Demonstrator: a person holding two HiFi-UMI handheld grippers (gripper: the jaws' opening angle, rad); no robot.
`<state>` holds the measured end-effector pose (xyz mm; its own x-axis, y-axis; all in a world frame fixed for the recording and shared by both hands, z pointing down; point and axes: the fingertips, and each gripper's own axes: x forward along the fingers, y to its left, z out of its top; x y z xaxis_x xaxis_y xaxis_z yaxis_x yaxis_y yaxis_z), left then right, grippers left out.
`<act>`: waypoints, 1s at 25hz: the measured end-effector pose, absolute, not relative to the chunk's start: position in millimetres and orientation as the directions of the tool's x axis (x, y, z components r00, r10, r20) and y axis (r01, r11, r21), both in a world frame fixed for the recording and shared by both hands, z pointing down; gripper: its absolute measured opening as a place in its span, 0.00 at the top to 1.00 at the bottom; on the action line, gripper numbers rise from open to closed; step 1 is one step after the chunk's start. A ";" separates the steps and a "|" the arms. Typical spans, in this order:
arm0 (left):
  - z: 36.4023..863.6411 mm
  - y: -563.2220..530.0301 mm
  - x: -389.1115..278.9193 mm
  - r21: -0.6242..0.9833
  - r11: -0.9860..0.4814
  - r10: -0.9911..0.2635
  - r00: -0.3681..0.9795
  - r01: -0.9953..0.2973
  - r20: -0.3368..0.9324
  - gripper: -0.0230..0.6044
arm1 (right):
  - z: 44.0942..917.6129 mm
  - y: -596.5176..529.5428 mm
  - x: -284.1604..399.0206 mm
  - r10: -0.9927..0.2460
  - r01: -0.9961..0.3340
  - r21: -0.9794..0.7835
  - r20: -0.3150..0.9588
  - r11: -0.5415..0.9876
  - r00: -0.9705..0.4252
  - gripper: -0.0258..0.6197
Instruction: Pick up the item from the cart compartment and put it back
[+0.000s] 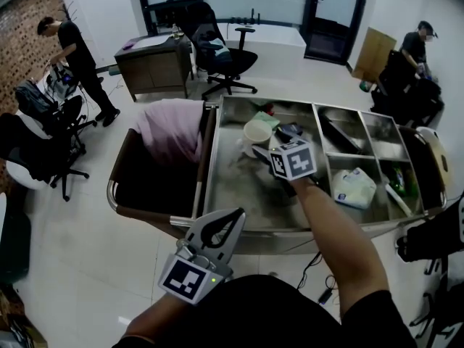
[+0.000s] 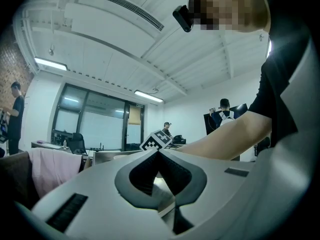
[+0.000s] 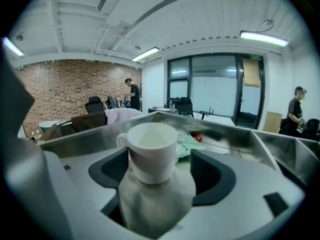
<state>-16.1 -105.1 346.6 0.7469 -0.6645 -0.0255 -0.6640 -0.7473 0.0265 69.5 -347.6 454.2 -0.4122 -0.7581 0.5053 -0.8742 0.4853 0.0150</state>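
Right tongs gaping wide, white cup sitting upright between the jaws, ungripped, in the cart compartment, left tongs closing tip to tip, holding nothing

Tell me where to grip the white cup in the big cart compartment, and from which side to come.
Take the white cup across its round wall, below the rim, coming from the near side. It stands upright, and the right hand-held gripper straddles it from there, jaws open. Its handle sticks out to the left in the right gripper view, so I'd keep that side's jaw clear of it.
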 end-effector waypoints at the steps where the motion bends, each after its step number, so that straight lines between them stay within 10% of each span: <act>1: 347.0 -103.8 -14.6 0.028 -0.749 -0.662 0.749 -0.662 -0.024 0.96 | 448.9 -341.7 71.7 -0.766 -0.878 0.018 0.498 0.479 -0.407 0.36; 5: 348.4 -99.5 -9.2 0.049 -0.756 -0.654 0.756 -0.652 -0.019 0.96 | 429.3 -314.1 73.0 -0.788 -0.874 0.047 0.459 0.484 -0.411 0.94; 25: 351.5 -98.5 0.9 0.034 -0.762 -0.647 0.762 -0.647 -0.003 0.96 | 327.8 -173.3 71.3 -0.800 -0.811 -0.099 0.131 0.577 -0.585 0.94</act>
